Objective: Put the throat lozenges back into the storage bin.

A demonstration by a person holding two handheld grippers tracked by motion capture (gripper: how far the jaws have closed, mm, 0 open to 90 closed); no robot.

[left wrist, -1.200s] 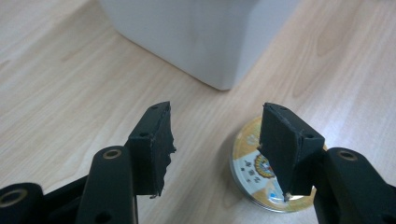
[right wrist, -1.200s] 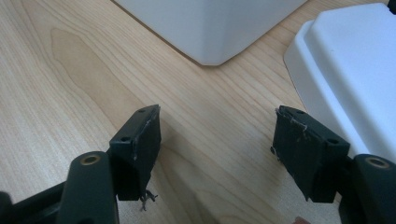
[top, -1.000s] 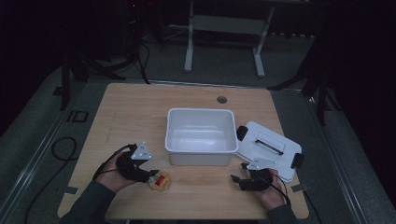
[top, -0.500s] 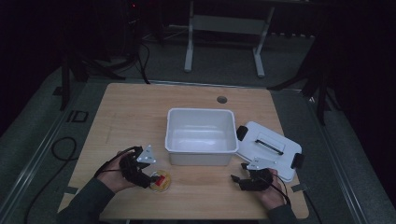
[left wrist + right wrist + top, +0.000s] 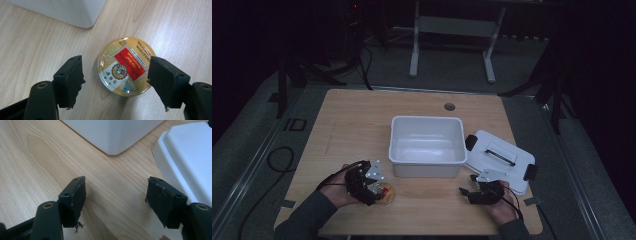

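- The round, flat gold tin with a red label under a clear domed lid (image 5: 126, 66) lies flat on the light wooden table (image 5: 357, 120), near its front edge and toward the front left corner, just off the front left corner of the open white plastic bin (image 5: 427, 142); it is outside the bin and not lifted.
- The left gripper (image 5: 374, 185) hangs over the tin with its black jaws spread to either side; they have just been opening, the tin sits between them, and neither pad presses on it; one pad stands well clear of the rim, the other looks level with it, so I read the grip as released rather than taken.
- The right gripper (image 5: 116, 201) rests near the front right corner with its jaws wide apart over bare wood and nothing between them; the white rectangular plastic lid with black clips (image 5: 499, 160) lies flat just beside it, against the bin's right side.
- As I judge it, the bin is empty and already uncovered; packing seems barely begun; grasping the tin, carrying it over the bin's wall, setting it inside and probably fitting the lid all remain.
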